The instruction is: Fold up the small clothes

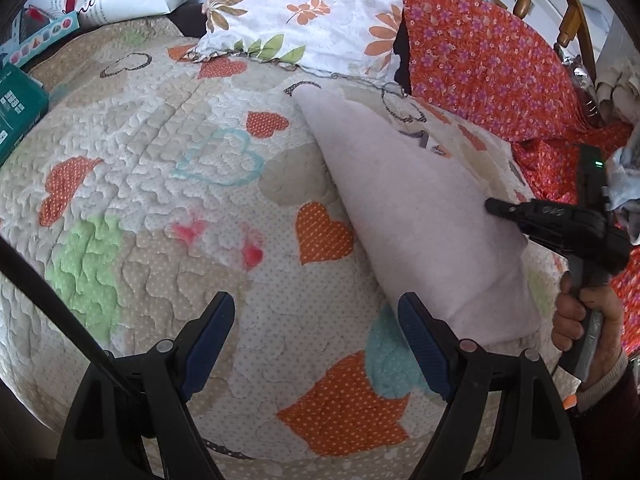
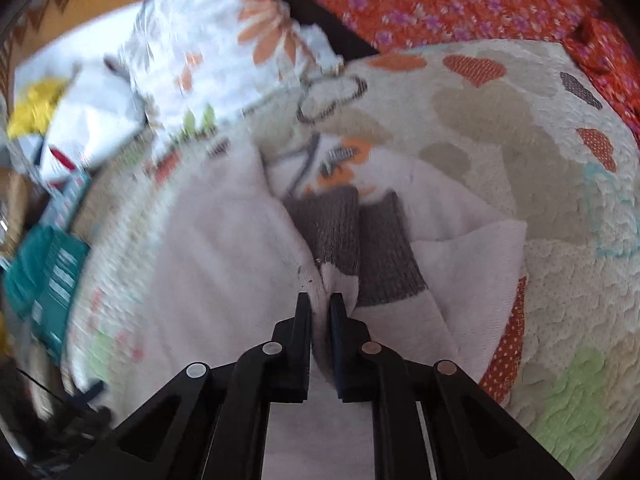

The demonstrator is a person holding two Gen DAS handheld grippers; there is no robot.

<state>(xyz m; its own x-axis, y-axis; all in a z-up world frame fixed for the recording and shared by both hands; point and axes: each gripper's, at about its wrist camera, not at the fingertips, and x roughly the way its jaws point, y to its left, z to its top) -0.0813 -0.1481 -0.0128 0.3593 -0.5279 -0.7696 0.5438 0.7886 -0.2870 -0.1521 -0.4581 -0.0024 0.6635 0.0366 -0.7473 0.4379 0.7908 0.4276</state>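
pinching a fold of the pale garment [image 2: 224, 280] beside its grey cuffs [image 2: 352, 248], the right gripper [image 2: 320, 300] has its fingers clamped on the cloth to draw it over. the left gripper [image 1: 316, 340], fingers apart and empty, hovers just beside the garment on the quilted bed [image 1: 160, 200].

Heart-patterned quilt [image 1: 160, 208] on bed; floral pillow [image 1: 304, 12]; wooden chair [image 1: 560, 4] behind.

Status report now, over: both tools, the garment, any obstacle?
Left tool open, empty above the heart-patterned quilt. Right tool shut on an edge of the pale pink fleece garment. Nothing in the way; floral pillow lies beyond.
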